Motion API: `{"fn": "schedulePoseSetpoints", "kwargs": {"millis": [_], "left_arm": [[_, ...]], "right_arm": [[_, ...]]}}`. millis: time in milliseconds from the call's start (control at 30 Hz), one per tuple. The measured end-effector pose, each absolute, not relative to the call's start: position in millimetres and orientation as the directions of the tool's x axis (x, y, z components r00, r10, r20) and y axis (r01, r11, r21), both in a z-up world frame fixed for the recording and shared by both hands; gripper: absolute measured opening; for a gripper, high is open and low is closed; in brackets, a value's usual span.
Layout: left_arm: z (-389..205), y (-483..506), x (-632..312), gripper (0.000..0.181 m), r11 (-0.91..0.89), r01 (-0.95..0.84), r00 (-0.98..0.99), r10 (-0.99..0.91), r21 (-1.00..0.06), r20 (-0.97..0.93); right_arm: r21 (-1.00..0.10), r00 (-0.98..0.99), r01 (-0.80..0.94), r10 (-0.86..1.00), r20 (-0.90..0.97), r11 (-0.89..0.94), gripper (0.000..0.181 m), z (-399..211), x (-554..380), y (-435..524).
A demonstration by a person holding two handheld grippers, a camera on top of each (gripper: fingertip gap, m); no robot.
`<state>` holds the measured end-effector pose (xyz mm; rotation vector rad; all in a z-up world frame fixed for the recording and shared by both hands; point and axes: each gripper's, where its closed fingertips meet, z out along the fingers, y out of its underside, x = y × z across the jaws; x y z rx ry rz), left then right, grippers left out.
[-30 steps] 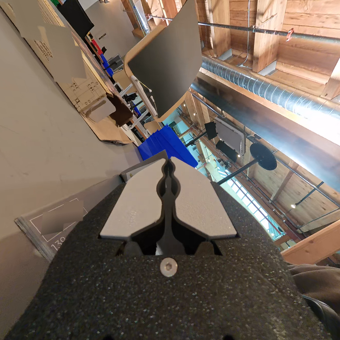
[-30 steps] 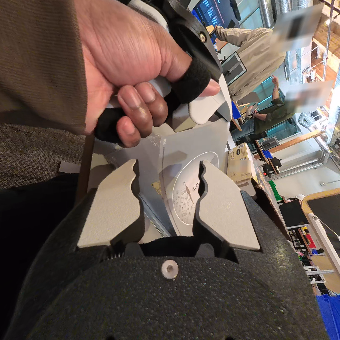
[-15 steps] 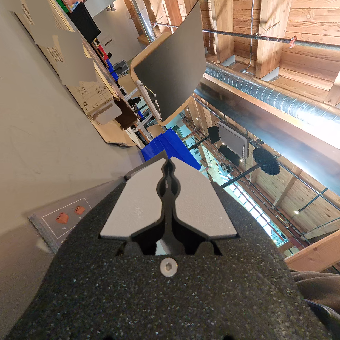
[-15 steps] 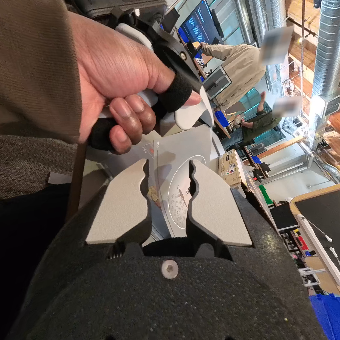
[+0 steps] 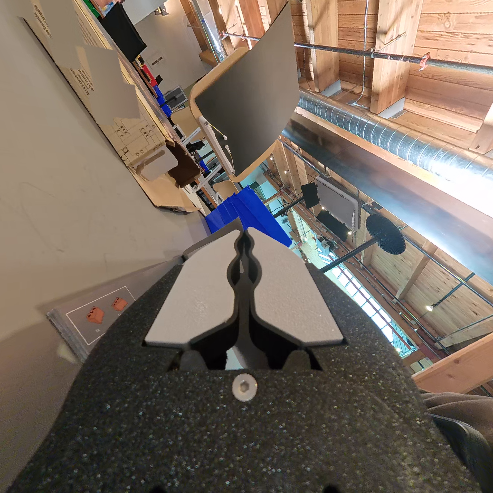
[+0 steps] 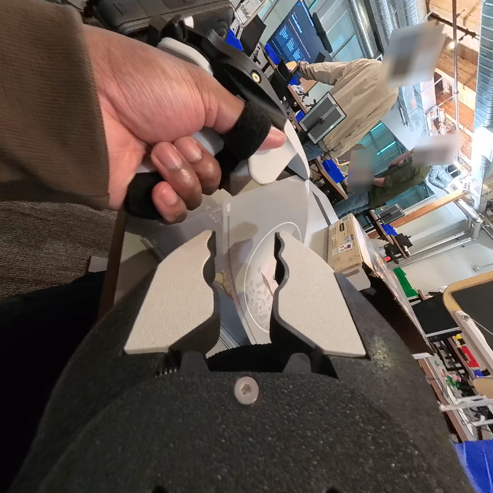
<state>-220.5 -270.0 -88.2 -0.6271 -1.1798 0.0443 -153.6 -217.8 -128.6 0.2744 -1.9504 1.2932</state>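
Here, printed matter is plentiful: a grey booklet page [image 5: 88, 317] bears a white-outlined box with two orange brick drawings, and a flat tan cardboard box [image 5: 128, 125] carries dark lettering and stud diagrams, part of it masked by pale patches. In the right wrist view a pale page with a printed white circle of small icons [image 6: 256, 269] lies on the grey table [image 6: 317, 210], near a small tan printed carton [image 6: 345, 244].

The left gripper [image 5: 244, 234] has its grey fingertips touching; nothing shows between them. The right gripper [image 6: 244, 234] stands partly open and empty, in front of the circle page; whether it touches the page cannot be told.

A bare hand [image 6: 160, 112] grips a black-and-white handle [image 6: 237, 80], half covered.
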Motion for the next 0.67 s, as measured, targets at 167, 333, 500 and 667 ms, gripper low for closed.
{"fn": "schedulePoseSetpoints", "kwargs": {"millis": [167,333,500,667], "left_arm": [[-89.5,-271.5,-220.8,0.000,0.828,0.282,0.399,0.359,-0.485,0.844],[-89.8,-272.7,-220.4,0.000,0.821,0.281,0.405,0.367,-0.496,0.837],[-89.1,-269.1,-220.4,0.000,0.812,0.289,0.416,0.371,-0.507,0.830],[-89.2,-268.2,-220.3,0.000,0.809,0.290,0.418,0.374,-0.511,0.828]], "right_arm": [[-0.707,-0.704,-0.585,0.185,0.686,0.397,0.044,-123.1,-141.6,-218.9],[-0.764,-0.760,-0.580,0.149,0.633,0.284,0.045,-113.0,-130.4,-215.3],[-0.821,-0.825,-0.500,0.135,0.549,0.276,0.048,-117.8,-137.6,-215.6],[-0.844,-0.846,-0.462,0.152,0.512,0.274,0.048,-118.0,-144.7,-214.7]]}}
